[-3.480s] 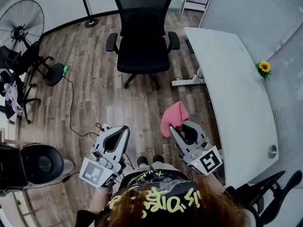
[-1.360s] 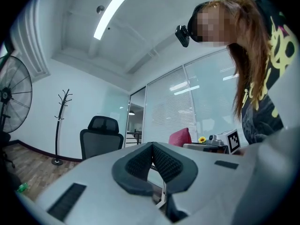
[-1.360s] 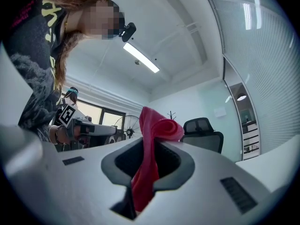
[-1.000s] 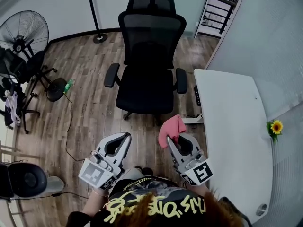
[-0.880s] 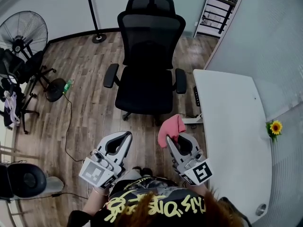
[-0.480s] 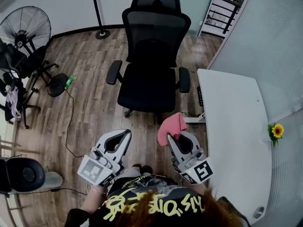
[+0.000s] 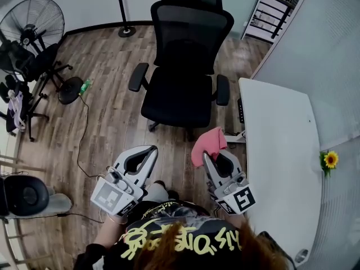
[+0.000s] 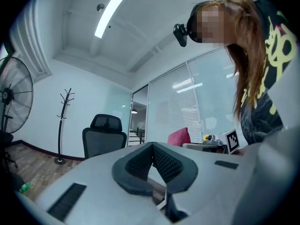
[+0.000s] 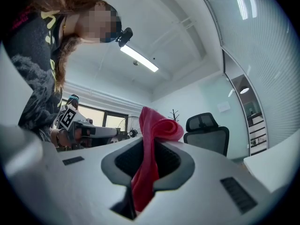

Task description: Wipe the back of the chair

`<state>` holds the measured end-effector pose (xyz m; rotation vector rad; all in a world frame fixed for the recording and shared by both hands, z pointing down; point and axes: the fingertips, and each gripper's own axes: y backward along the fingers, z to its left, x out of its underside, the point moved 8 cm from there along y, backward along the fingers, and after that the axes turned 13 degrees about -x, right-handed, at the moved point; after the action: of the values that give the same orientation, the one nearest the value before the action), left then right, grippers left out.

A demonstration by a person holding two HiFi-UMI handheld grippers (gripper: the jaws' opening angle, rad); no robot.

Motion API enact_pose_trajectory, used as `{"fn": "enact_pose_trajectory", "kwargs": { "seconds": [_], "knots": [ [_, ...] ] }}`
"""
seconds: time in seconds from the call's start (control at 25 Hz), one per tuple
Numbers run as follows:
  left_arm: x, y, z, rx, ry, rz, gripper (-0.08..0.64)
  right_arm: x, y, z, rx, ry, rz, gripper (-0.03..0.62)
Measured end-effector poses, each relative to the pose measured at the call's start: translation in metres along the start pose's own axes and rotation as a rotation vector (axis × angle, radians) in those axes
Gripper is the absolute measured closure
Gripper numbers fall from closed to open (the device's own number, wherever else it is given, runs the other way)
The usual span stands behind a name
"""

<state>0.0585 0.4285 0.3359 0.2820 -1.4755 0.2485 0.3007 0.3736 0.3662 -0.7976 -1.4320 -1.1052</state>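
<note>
I am gripping a pink cloth (image 7: pixel 207 145) in my right claw (image 7: pixel 210 155), the jaws closing on a bunched fold of it with the rest flopping loose above the tips. My left claw (image 7: pixel 151 149) is sitting pressed together with nothing in it. The black chair (image 7: pixel 181 97) is standing well ahead of both claws on the wooden floor (image 7: pixel 112 94), its seat facing me and its mesh backrest (image 7: pixel 192 30) on the far side, so no wiping is happening yet.

My main worry is the hold. I am pinching only part of the cloth, and dragging it over mesh is likely to tug it out or roll it up. The chair is probably resting on a swivelling base (image 7: pixel 152 126), so pressing on the backrest may be turning or pushing it away, with my left claw doing nothing to steady it. Reaching over the seat, I am also risking a knock against the armrest (image 7: pixel 222 89) or the white desk (image 7: pixel 281 151) close on my right
</note>
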Motion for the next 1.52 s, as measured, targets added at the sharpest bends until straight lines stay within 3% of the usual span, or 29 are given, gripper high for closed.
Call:
{"fn": "enact_pose_trajectory", "kwargs": {
  "seconds": [0.32,0.64,1.0,1.24,1.44,1.52],
  "knots": [
    [0.004,-0.002,0.020,-0.032,0.013,0.014,0.571,0.013,-0.018,-0.009,-0.024,-0.037,0.014,0.534],
    [0.006,-0.048,0.053,0.024,0.010,-0.038,0.571,0.023,-0.043,-0.037,0.000,-0.003,0.026,0.534],
    [0.011,-0.133,0.125,0.079,0.010,-0.038,0.571,0.042,-0.111,-0.111,0.045,0.023,0.030,0.534],
    [-0.004,-0.202,0.185,0.113,-0.006,-0.040,0.571,0.045,-0.167,-0.173,0.079,0.036,0.029,0.534],
    [-0.038,-0.259,0.224,0.168,0.027,-0.080,0.571,0.051,-0.216,-0.216,0.098,0.014,0.012,0.534],
    [-0.031,-0.270,0.242,0.171,0.019,-0.056,0.571,0.053,-0.233,-0.228,0.106,0.020,0.011,0.534]
  ]
}}
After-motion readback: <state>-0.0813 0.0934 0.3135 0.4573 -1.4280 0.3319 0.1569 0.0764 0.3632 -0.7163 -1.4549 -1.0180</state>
